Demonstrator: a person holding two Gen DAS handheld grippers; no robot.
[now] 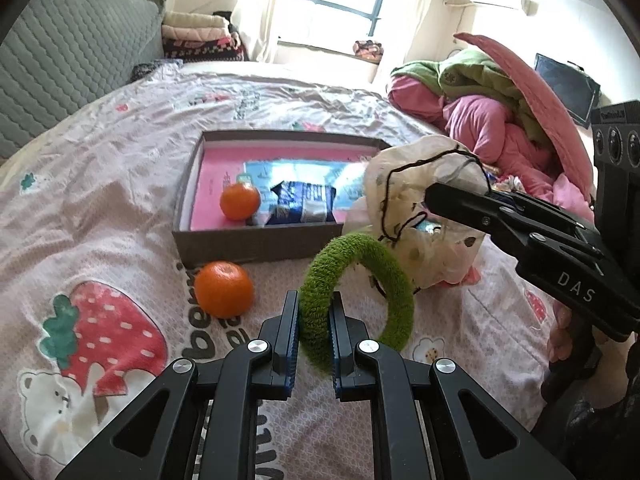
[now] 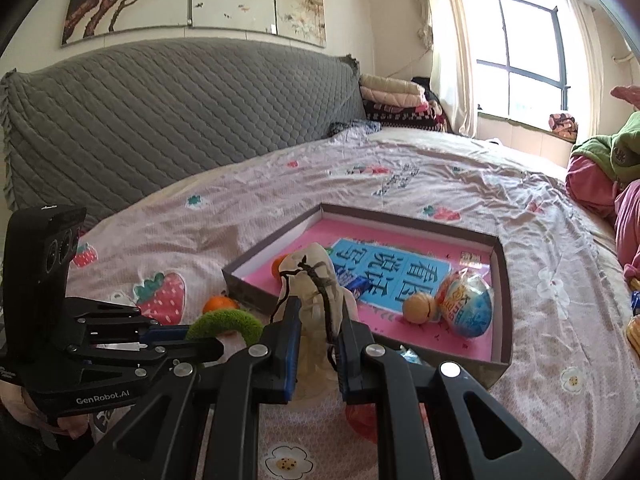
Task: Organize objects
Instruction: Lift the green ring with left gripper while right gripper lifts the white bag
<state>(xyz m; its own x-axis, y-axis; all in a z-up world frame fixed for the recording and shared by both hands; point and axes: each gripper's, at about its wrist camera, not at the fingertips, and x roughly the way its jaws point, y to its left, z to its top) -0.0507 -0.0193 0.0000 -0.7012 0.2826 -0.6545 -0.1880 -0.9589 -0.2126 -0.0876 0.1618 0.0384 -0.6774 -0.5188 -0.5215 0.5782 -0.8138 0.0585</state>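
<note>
The left tool (image 1: 314, 336) is clamped on a fuzzy green ring (image 1: 356, 292), lifted just in front of the box (image 1: 256, 246) on the bed (image 1: 100, 200); the ring looks light, soft and springy, so a pinch across its band, as here, should hold. The right tool (image 2: 318, 346) is closed on a cream drawstring pouch (image 2: 316, 292), a limp, light thing likely to sag and swing, best gripped at its gathered neck, while an orange (image 1: 224, 289) beside the box would probably roll if nudged
</note>
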